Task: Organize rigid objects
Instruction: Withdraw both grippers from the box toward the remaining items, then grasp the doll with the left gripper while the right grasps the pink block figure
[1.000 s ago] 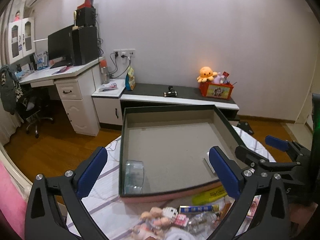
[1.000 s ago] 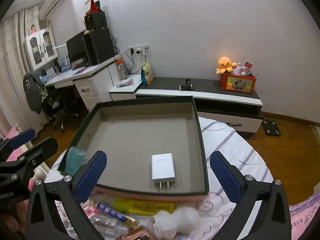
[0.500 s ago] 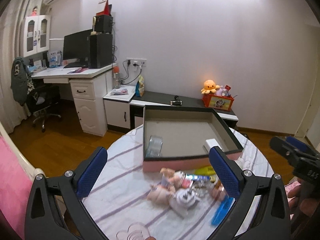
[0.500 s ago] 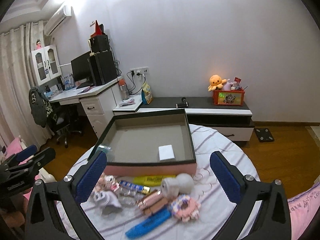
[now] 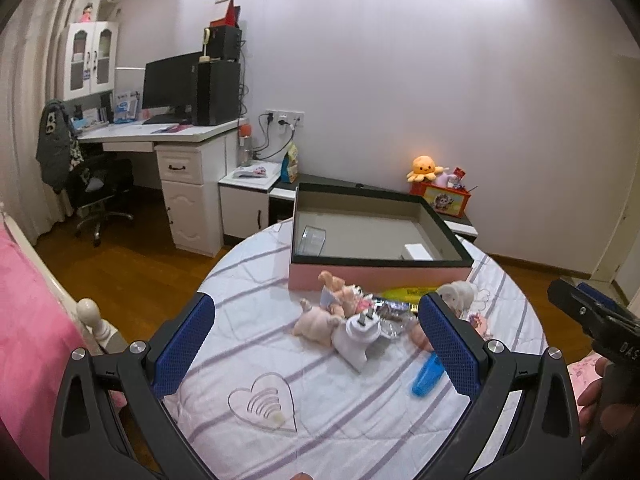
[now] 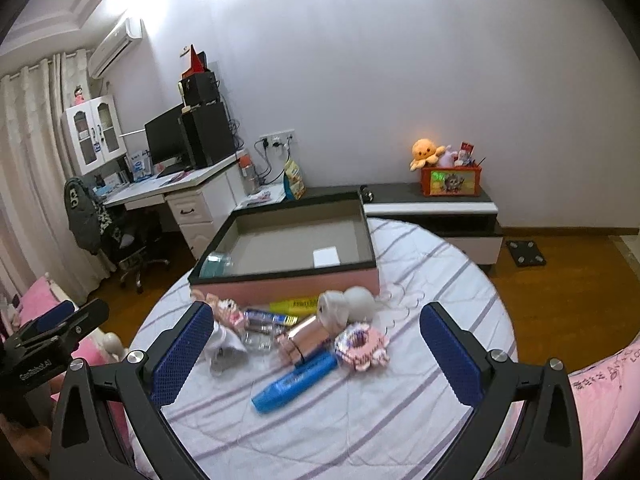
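Note:
A pink box with a dark rim (image 5: 440, 228) (image 6: 280, 276) stands at the far side of the round striped table. Inside lie a white charger (image 6: 326, 257) (image 5: 417, 251) and a clear plastic piece (image 5: 313, 239) (image 6: 214, 263). In front of the box lies a pile: a white plug adapter (image 5: 357, 335), a blue marker (image 6: 296, 378) (image 5: 428, 374), a yellow tube (image 6: 294, 305), a rose-gold cylinder (image 6: 304, 336), a pink bead ring (image 6: 362, 344) and plush toys (image 5: 316, 318). My left gripper (image 5: 314, 340) and right gripper (image 6: 316, 352) are both open, empty and held back above the table's near side.
A clear heart-shaped piece (image 5: 264, 402) lies on the striped cloth near the left gripper. A pink bed (image 5: 28, 340) is at the left. A desk with monitor (image 5: 172, 92) and a low cabinet (image 6: 432, 204) stand behind the table.
Both grippers have pulled back and up from the box. The whole table and the pile in front of the box have come into view. Both stay open and empty.

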A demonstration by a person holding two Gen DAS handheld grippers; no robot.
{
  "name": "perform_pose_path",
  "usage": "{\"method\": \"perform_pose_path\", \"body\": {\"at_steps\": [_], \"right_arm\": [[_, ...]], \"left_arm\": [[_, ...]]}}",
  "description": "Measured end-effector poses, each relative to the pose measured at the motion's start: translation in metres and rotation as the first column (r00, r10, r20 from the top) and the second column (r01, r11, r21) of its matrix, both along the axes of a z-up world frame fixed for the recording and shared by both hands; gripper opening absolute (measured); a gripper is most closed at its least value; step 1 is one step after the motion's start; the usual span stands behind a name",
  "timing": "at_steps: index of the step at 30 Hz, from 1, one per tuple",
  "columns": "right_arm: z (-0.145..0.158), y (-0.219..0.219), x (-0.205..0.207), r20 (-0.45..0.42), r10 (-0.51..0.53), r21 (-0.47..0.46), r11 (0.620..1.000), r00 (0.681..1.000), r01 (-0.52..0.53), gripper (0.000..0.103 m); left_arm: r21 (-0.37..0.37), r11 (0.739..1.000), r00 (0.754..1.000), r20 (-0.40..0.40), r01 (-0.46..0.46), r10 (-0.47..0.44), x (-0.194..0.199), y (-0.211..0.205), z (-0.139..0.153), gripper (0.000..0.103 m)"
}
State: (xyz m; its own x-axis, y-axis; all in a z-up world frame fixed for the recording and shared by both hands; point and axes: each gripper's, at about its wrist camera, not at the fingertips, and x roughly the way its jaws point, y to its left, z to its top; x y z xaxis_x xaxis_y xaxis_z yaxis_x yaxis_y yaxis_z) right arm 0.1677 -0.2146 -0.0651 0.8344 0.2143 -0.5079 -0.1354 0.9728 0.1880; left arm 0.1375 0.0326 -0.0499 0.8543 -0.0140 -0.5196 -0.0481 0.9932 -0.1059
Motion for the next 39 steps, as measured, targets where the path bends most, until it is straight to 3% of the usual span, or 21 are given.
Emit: {"method": "perform_pose_path", "body": {"at_steps": [10,22,29,39], "right_arm": [[-0.013,-0.005,0.004,-0.027,0.013,-0.004,1.0,1.0,-0.013,0.103],[-0.034,0.0,0.003,-0.127,-0.13,-0.094,0.989,0.983,0.119,0.103],[-0.058,0.003,0.028,-0.212,-0.12,-0.135,0.987,0.97,0.093,0.103],[-0.092,0.0,0.062,-0.301,-0.122,-0.144,0.986,0.946,0.082,0.103]], "left_arm": [[-0.001,1.0,0.999,-0.031,-0.022,0.021,-0.011,-0.006,-0.012,0.103],[-0.05,0.994,0.989,-0.104,0.096,-0.1,0.016,0.002,-0.04,0.103],[-0.062,0.996,0.984,-0.162,0.066,-0.075,0.032,0.013,-0.064,0.103],[-0.02,0.999,0.97,-0.241,0.038,-0.042,0.075,0.022,-0.099,0.103]]}}
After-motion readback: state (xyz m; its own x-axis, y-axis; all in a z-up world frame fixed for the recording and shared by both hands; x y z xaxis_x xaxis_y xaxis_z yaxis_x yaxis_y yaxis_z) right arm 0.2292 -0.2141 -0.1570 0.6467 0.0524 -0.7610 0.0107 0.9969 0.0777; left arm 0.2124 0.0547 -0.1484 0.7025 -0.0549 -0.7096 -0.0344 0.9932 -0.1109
